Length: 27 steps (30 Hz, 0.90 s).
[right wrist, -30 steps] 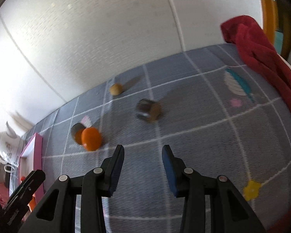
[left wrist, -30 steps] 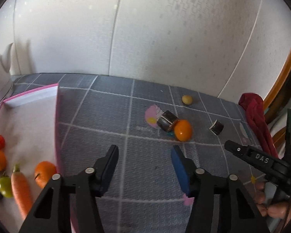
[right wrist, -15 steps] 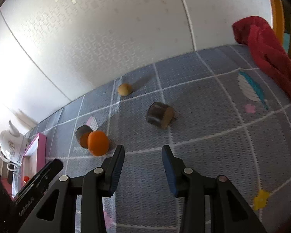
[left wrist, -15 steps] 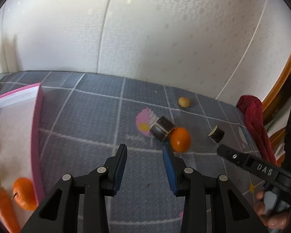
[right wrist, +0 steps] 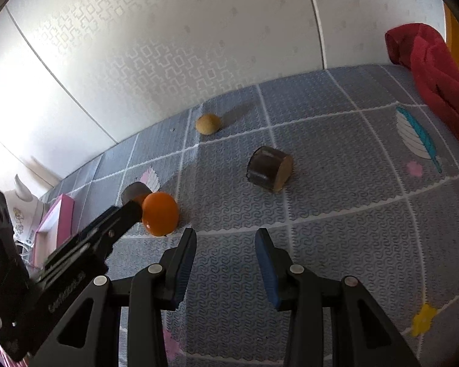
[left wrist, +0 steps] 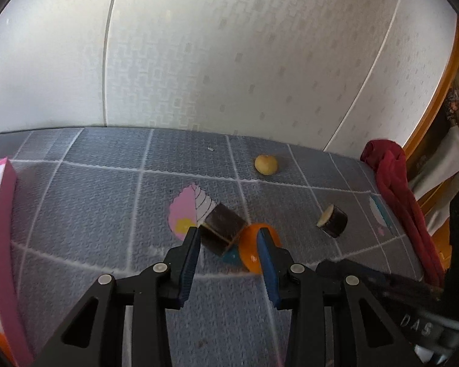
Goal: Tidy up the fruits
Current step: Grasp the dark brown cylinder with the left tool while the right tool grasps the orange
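Closing in from the pink tray side, your left tool (left wrist: 227,246) narrowed its jaws but grips nothing, the orange fruit (left wrist: 253,250) lying mid-mat just past its tips, right tool (right wrist: 226,246) idle and unclenched.

I see a glossy orange fruit (left wrist: 251,249) lying on the grey mat, touching a dark brown cylinder piece (left wrist: 221,227) on its left, which lies tilted with a pale cut end. To the right, well apart, a second dark cylinder (left wrist: 333,223) lies on its side, pale cut face turned left. Farther back, near the wall, sits a small round yellow fruit (left wrist: 266,165). At the near left, an orange fruit (left wrist: 0,344) peeks from the pink box (left wrist: 6,244).
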Tool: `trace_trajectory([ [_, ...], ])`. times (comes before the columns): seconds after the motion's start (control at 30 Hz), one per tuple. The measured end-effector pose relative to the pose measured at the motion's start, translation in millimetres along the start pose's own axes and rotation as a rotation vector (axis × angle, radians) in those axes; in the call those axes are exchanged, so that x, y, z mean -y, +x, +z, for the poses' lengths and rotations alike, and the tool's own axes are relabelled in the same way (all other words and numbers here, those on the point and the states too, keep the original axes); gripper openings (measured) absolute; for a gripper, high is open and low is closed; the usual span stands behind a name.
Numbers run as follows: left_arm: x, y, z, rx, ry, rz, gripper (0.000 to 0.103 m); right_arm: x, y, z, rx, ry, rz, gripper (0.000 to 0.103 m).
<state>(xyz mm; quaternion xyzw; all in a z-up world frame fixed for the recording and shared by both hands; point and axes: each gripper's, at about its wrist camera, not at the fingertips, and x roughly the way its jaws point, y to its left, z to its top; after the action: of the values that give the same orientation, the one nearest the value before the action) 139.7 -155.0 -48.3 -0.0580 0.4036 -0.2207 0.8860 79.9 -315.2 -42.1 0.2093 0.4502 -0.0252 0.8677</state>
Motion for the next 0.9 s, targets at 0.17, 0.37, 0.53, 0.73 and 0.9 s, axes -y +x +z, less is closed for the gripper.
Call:
trace_trajectory([
  [0.17, -5.0, 9.0, 7.7, 0.008, -0.025, -0.053, 0.039, -5.4, 7.1, -0.1, -0.011, -0.021, 0.001, 0.041],
  [0.37, -14.1, 7.7, 8.7, 0.005, -0.071, -0.081, 0.038, -12.3, 13.5, 1.3, -0.010, -0.044, 0.021, 0.041],
  [0.53, -25.9, -2.0, 10.6, 0.025, -0.094, -0.066, 0.048, -23.8, 13.7, -2.2, -0.011, -0.084, 0.024, 0.041],
  [0.73, -39.5, -5.3, 5.4, 0.007, -0.117, 0.005, 0.048, -43.1, 15.4, -5.9, -0.017, -0.144, 0.064, 0.041],
  [0.9, -55.8, -16.4, 4.4, 0.025, -0.166, 0.035, 0.047, -69.0, 21.2, -4.7, 0.017, -0.224, 0.055, 0.041],
])
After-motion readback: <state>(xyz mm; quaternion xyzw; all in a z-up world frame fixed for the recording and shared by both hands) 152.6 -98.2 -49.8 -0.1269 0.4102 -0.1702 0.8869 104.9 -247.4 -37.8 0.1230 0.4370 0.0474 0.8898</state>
